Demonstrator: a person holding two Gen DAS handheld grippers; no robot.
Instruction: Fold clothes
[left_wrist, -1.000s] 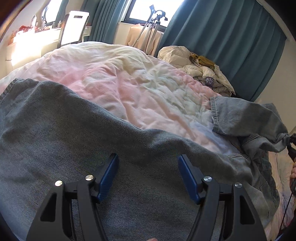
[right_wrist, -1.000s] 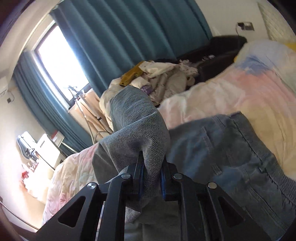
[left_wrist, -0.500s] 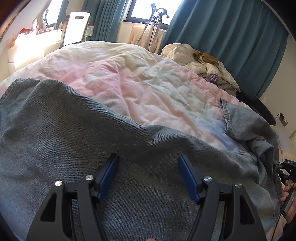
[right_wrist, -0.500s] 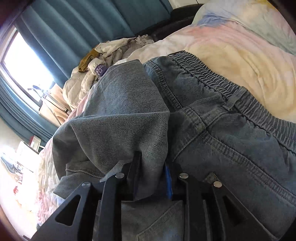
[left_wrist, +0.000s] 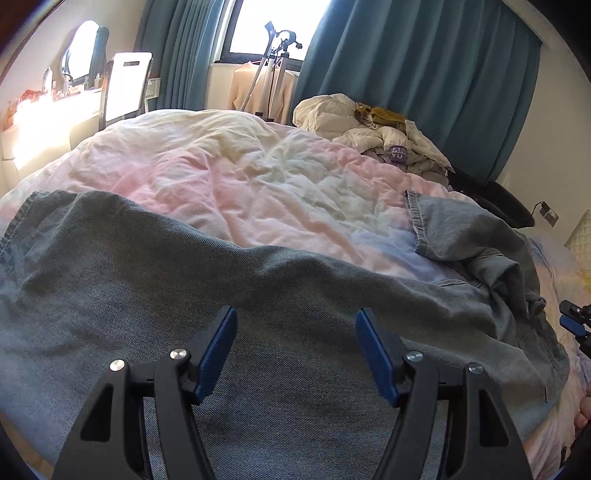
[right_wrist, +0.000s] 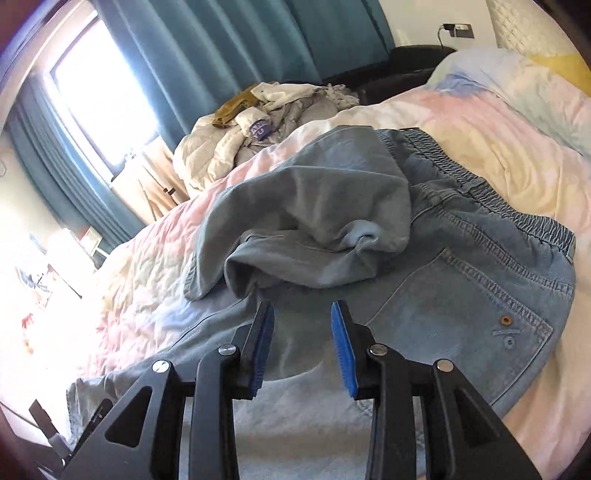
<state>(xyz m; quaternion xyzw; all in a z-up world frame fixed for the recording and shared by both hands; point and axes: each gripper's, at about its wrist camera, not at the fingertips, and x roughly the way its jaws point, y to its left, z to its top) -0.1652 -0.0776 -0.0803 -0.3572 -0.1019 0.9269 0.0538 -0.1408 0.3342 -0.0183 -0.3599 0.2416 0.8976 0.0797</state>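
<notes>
A pair of grey-blue denim jeans lies across the bed. One leg stretches out flat under my left gripper, which is open and empty just above the cloth. In the right wrist view the other leg lies folded back in a loose heap over the seat of the jeans, near the elastic waistband. My right gripper is open and empty, just short of that heap. Its tip also shows in the left wrist view at the far right edge.
The bed has a pink, white and pale-blue quilt. A pile of light clothes lies at its far side by teal curtains. A tripod stand, a white chair and a cluttered desk stand beyond the bed.
My right gripper has opened and let go of the jeans leg, which now lies folded over the seat. The gripper has drawn back a little. My left gripper stays open over the other leg.
</notes>
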